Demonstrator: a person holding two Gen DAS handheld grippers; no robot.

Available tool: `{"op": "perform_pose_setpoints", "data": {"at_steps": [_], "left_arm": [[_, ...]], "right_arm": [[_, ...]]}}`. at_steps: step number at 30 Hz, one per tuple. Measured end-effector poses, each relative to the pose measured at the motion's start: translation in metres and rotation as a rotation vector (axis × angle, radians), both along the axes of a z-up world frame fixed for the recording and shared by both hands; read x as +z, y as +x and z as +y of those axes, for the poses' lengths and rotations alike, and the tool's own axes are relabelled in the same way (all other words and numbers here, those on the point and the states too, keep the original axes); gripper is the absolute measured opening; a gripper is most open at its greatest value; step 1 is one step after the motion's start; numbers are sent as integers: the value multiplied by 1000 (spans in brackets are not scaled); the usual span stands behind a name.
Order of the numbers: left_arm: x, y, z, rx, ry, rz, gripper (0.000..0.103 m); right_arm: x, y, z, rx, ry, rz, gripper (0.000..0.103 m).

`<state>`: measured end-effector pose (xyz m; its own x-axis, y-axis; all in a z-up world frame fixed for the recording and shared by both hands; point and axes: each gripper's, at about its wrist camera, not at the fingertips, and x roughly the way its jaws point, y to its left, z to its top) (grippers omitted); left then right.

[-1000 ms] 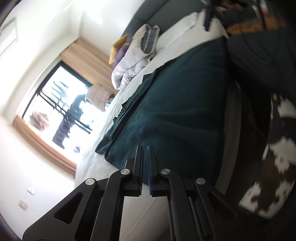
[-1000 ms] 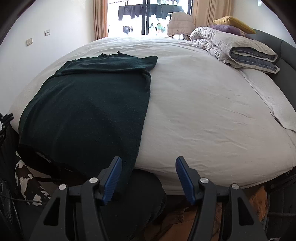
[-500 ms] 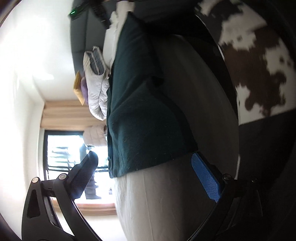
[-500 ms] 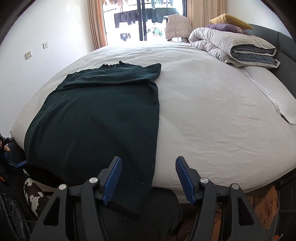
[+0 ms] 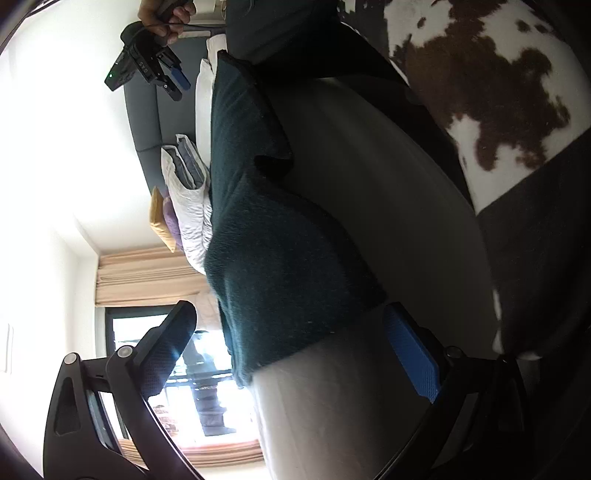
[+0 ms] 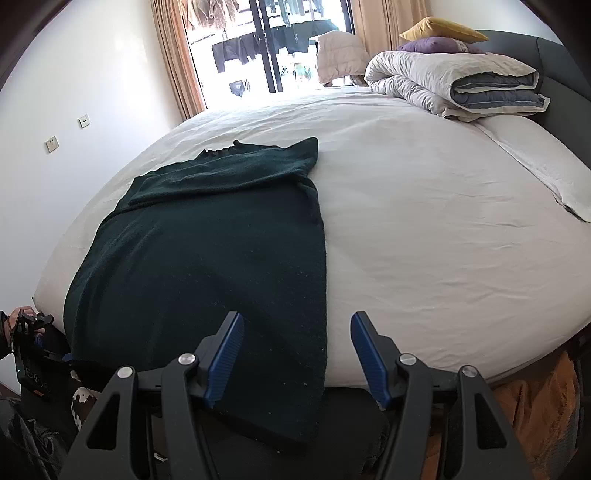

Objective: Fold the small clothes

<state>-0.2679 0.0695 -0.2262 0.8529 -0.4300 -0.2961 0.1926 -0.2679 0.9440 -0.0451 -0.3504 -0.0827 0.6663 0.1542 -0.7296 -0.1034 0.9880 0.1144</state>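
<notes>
Garment: a dark green knit sweater lies flat on the white bed, on the bed's left part in the right wrist view. Its hem hangs over the near edge of the mattress. One sleeve is folded across the upper body of the garment.
Garment, left wrist view: the same sweater appears rolled sideways, draped over the mattress edge.
Left claw: the left claw stands wide open with nothing between its pads. The lower corner of the sweater shows in the gap, beyond the fingertips; no pad touches it. In the right wrist view the left claw sits low at the bed's near left corner, held by a hand; its fingertips are mostly hidden there.
Right claw: the right claw is partly open and empty. It hovers above the near edge of the bed, with the sweater's right hem below and beyond its left finger. In the left wrist view it appears at top left, gripped by a hand.
Bedding: a folded grey-white duvet lies at the far right of the bed, with a purple pillow and a yellow pillow on it.
Floor: a brown-and-white cowhide rug lies beside the bed.
Background: a glass balcony door with beige curtains.
</notes>
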Motion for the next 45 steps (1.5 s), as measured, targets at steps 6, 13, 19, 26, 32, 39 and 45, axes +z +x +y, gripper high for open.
{"op": "perform_pose_setpoints", "data": {"at_steps": [6,13,19,26,32,39,45], "left_arm": [[11,4,-11,-11,-44,32,56],[38,-9,-25,25,-175,126,12],[73,6,-40,159,-322,230,7],[146,43,-33,419,-653,372,6],[181,63,-28,502,-808,414,6],[202,73,-25,526,-889,438,6],[214,70,-26,530,-920,430,6]], "right_arm": [[-2,-1,-1,-18,27,-1,64],[-5,-4,2,1,28,5,64],[-4,-7,7,19,-17,6,64],[-1,-24,21,120,-104,12,64],[1,-49,45,261,-250,23,64],[-9,-71,92,413,-359,33,64],[-45,-73,132,493,-598,49,61]]}}
